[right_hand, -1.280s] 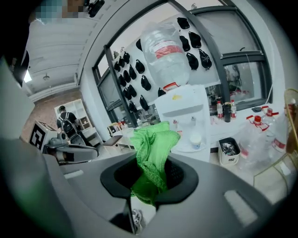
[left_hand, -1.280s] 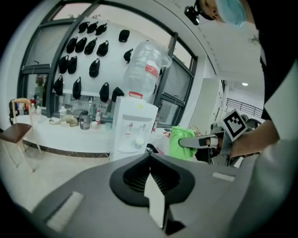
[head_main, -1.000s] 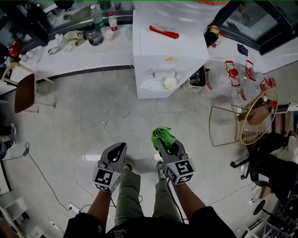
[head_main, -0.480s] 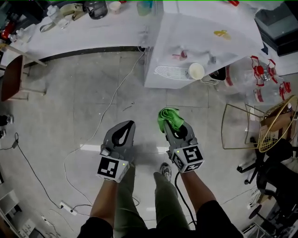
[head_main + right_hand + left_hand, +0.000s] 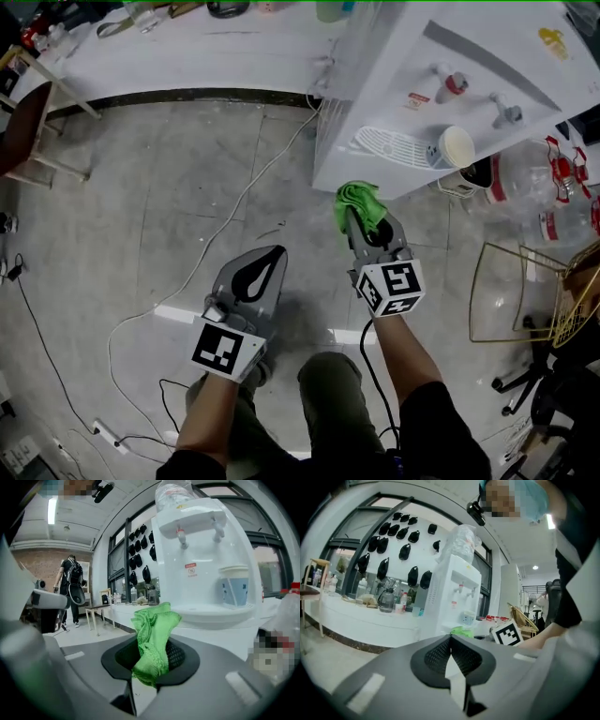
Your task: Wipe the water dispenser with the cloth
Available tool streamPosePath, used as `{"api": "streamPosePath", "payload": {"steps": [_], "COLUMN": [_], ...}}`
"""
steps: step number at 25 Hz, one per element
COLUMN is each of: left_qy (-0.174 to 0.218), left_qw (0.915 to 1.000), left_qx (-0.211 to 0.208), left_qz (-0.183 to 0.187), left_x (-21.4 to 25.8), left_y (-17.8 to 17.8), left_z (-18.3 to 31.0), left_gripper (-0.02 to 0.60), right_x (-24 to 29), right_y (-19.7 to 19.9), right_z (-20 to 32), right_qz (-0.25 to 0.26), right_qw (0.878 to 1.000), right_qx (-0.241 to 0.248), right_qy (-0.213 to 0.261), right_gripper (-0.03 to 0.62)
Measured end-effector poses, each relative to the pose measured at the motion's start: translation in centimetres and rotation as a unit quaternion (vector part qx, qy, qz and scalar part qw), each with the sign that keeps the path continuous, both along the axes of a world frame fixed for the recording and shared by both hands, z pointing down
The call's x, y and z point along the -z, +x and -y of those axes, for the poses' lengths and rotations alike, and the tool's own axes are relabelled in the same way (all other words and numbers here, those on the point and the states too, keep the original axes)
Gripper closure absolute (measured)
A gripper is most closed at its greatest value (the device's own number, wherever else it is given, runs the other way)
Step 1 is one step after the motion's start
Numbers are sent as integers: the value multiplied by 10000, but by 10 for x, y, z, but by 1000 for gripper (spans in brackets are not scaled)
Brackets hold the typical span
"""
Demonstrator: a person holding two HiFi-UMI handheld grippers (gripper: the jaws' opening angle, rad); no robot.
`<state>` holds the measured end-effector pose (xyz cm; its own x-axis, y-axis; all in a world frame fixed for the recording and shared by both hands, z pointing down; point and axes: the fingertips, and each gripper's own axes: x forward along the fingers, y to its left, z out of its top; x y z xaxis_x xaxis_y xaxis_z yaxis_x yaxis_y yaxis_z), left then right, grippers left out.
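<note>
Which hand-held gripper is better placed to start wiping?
Probably the right hand-held gripper: its jaws are shut on the green cloth, close to the water dispenser. The left hand-held gripper is shut, empty and farther away.

Green cloth [image 5: 157, 620] pinched in hand-held gripper [image 5: 152, 641]; water dispenser [image 5: 206, 550] near ahead.
</note>
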<state>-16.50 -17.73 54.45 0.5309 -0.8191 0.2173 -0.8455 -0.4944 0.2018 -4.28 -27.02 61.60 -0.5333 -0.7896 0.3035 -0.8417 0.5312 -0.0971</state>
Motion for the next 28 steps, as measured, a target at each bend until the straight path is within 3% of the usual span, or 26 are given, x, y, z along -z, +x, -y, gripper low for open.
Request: {"api": "streamPosePath", "payload": {"steps": [7,11,14,19,24,28], "left_qy": [452,623,510,543,542,644], "left_qw": [9980,9977,9985,9982,9981,9973], "left_qx": [-393,-260,-184,-242,-282,-296], "left_qz": [185,114,-88,-98,-59,-171], "left_x": [-5,4,5,11,9,3], "left_y": [23,22,17,16,22,28], "left_z": [-4,-15,-22,-18,-18,-17], "left_gripper": [578,578,578,578,578,578], "right_x": [-47,-51,-54,-56,-65,-70], "right_y": [-15,-27,-32,-33,-4,47], "right_z": [56,83,96,100,97,96], "right_qz": [-307,-498,-685,-779,-761,-924], "right_qw": [9978,9967,9962,9953,9958,9939], "right_qx": [187,227,126,36,-174,-464], "right_qy": [553,605,525,571,477,389], "right_gripper": [502,502,502,500,500,500]}}
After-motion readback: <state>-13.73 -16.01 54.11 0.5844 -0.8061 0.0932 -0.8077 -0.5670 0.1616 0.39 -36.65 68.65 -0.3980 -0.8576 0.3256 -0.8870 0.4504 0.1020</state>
